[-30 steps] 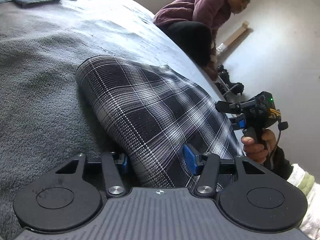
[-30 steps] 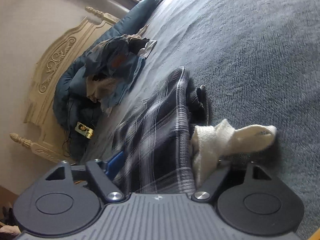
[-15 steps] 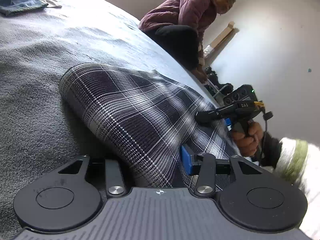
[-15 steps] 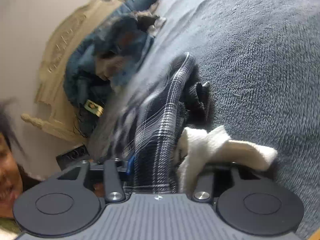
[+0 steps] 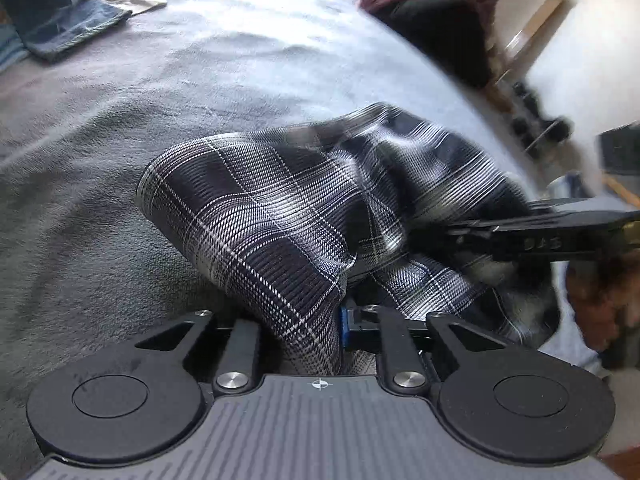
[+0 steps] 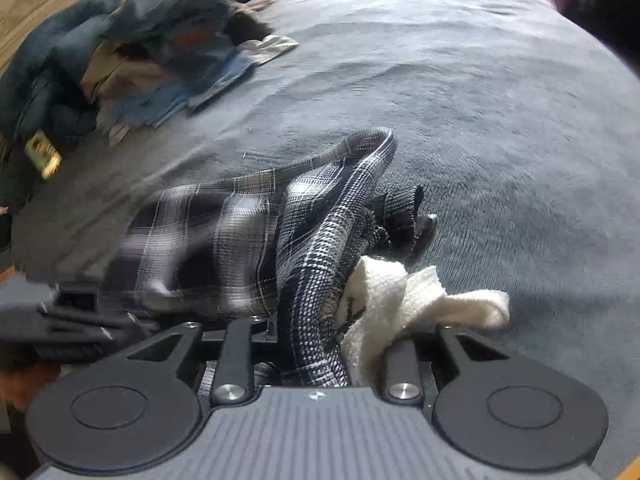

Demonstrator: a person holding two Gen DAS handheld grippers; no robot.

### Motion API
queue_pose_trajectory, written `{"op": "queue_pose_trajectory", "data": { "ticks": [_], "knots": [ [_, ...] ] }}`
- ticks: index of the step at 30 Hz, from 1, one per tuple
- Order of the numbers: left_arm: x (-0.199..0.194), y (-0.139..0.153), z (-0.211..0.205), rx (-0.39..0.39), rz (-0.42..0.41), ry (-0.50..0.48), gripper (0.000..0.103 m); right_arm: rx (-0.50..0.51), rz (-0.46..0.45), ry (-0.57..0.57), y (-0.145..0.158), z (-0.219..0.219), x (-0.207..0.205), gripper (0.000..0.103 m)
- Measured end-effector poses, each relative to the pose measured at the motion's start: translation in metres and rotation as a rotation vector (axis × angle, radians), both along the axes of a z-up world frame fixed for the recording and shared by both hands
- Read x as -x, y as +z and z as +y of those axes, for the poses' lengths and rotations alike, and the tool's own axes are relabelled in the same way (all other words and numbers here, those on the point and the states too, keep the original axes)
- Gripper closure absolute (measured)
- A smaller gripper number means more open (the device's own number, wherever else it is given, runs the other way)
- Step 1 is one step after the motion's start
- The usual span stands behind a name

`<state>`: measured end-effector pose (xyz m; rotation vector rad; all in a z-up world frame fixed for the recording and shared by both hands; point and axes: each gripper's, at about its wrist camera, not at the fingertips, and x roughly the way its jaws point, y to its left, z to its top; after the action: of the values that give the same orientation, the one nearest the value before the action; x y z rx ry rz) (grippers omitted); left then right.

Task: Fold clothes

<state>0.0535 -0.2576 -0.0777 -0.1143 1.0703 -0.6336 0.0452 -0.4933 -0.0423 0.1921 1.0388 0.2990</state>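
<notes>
A dark plaid garment (image 5: 280, 208) with white check lines hangs bunched above the grey bed cover (image 5: 120, 120). My left gripper (image 5: 308, 332) has its jaws closing on a fold of the plaid cloth, which fills the gap between them. My right gripper (image 6: 324, 344) is also closing, with a twisted edge of the plaid garment (image 6: 312, 248) and its white drawstring (image 6: 404, 300) pinched between the jaws. The right gripper (image 5: 560, 236) shows at the right of the left wrist view, held by a hand (image 5: 600, 300).
A heap of blue and tan clothes (image 6: 152, 60) lies at the far left of the bed; blue cloth (image 5: 60, 20) shows top left. A seated person (image 5: 440, 8) is at the bed's far edge. Black gear (image 5: 540, 128) lies on the floor beyond.
Both grippers have narrowed onto the plaid cloth and lifted it off the bed. The garment now hangs bunched and twisted between them, and the right gripper has come closer to the left one.
</notes>
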Motion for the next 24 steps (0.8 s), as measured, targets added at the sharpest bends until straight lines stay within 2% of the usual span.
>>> {"op": "queue_pose_trajectory", "data": {
  "ticks": [3, 5, 13, 18, 24],
  "knots": [
    [-0.001, 0.025, -0.012, -0.040, 0.035, 0.001, 0.090, 0.004, -0.010, -0.071, 0.015, 0.001, 0.014, 0.073],
    [0.008, 0.047, -0.024, -0.089, 0.012, -0.037, 0.091, 0.014, -0.018, -0.114, 0.028, 0.000, 0.026, 0.074],
    [0.046, 0.160, -0.104, -0.183, -0.035, -0.147, 0.091, 0.084, -0.136, -0.182, 0.124, -0.042, 0.098, 0.074],
    [0.071, 0.214, -0.169, -0.180, -0.094, -0.185, 0.090, 0.128, -0.201, -0.213, 0.185, -0.093, 0.135, 0.074],
    [0.082, 0.241, -0.227, -0.108, -0.100, -0.226, 0.090, 0.169, -0.212, -0.281, 0.226, -0.154, 0.160, 0.074]
  ]
}}
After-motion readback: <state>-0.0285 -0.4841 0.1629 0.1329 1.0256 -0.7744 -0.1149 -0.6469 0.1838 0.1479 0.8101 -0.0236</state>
